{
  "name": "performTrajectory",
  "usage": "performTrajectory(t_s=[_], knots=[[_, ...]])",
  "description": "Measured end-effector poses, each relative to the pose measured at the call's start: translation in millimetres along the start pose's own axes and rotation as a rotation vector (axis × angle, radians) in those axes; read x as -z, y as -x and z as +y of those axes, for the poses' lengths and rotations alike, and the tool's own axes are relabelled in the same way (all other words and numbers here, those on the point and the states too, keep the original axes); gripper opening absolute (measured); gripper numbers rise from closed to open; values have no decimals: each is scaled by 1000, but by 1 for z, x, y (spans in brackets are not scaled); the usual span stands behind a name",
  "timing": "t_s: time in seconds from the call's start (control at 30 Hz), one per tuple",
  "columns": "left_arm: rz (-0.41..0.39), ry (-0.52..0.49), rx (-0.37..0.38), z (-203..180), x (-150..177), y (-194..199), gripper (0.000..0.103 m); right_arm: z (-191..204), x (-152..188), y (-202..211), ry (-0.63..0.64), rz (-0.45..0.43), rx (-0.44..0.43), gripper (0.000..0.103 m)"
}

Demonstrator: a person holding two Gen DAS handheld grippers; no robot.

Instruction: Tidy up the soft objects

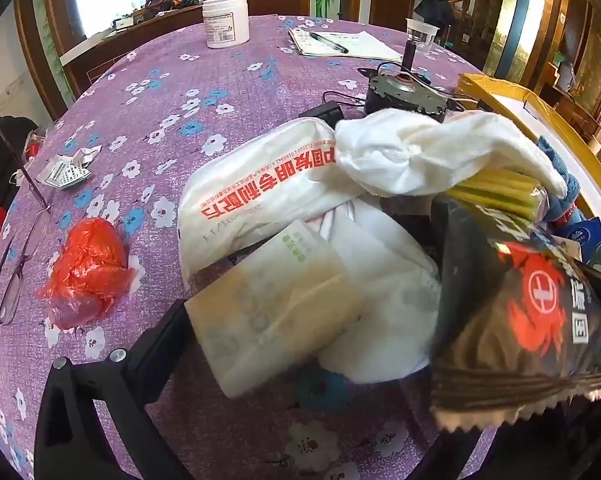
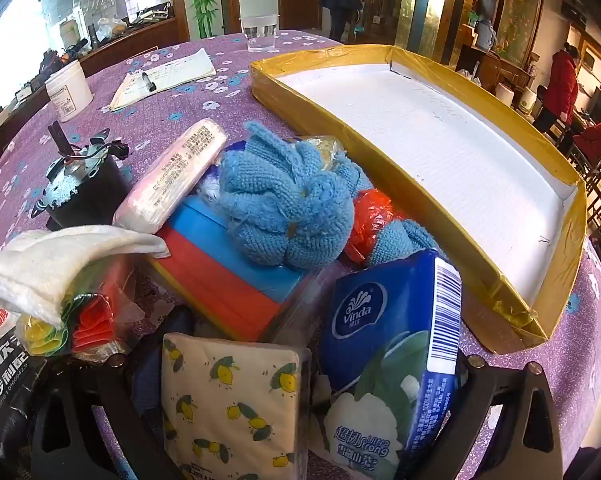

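In the left wrist view my left gripper (image 1: 320, 344) stands open around a pale tissue pack (image 1: 276, 308) and a white padded item (image 1: 384, 312); a black crab-printed snack bag (image 1: 516, 324) lies over its right finger. A white bag with red print (image 1: 256, 192) and a white cloth (image 1: 432, 152) lie beyond. In the right wrist view my right gripper (image 2: 300, 364) stands open around a lemon-print tissue pack (image 2: 232, 408) and a blue Vinda tissue pack (image 2: 388, 364). A blue knitted cloth (image 2: 288, 208) sits on a red-and-blue block (image 2: 228, 276). The gold-rimmed tray (image 2: 556, 168) holds nothing.
A small motor (image 2: 80, 188), a white jar (image 1: 225, 20), a notebook with pen (image 1: 340, 44), a plastic cup (image 1: 420, 36), a red plastic bag (image 1: 88, 268) and glasses (image 1: 16, 264) lie on the purple flowered tablecloth (image 1: 152, 92). A pink pack (image 2: 172, 172) leans on the block.
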State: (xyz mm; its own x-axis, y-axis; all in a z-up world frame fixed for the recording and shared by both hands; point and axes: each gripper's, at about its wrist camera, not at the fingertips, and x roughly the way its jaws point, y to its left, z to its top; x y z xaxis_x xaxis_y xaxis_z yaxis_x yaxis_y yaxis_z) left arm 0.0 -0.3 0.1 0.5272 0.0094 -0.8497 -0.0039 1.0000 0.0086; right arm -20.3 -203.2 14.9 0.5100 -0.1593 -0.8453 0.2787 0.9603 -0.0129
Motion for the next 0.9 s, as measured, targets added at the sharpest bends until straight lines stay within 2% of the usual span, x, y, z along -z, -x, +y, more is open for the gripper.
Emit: performTrajectory(t_s=[0.9], knots=[[-5, 3, 13, -1, 0, 0, 103, 0, -1, 0, 1, 0, 0, 102]])
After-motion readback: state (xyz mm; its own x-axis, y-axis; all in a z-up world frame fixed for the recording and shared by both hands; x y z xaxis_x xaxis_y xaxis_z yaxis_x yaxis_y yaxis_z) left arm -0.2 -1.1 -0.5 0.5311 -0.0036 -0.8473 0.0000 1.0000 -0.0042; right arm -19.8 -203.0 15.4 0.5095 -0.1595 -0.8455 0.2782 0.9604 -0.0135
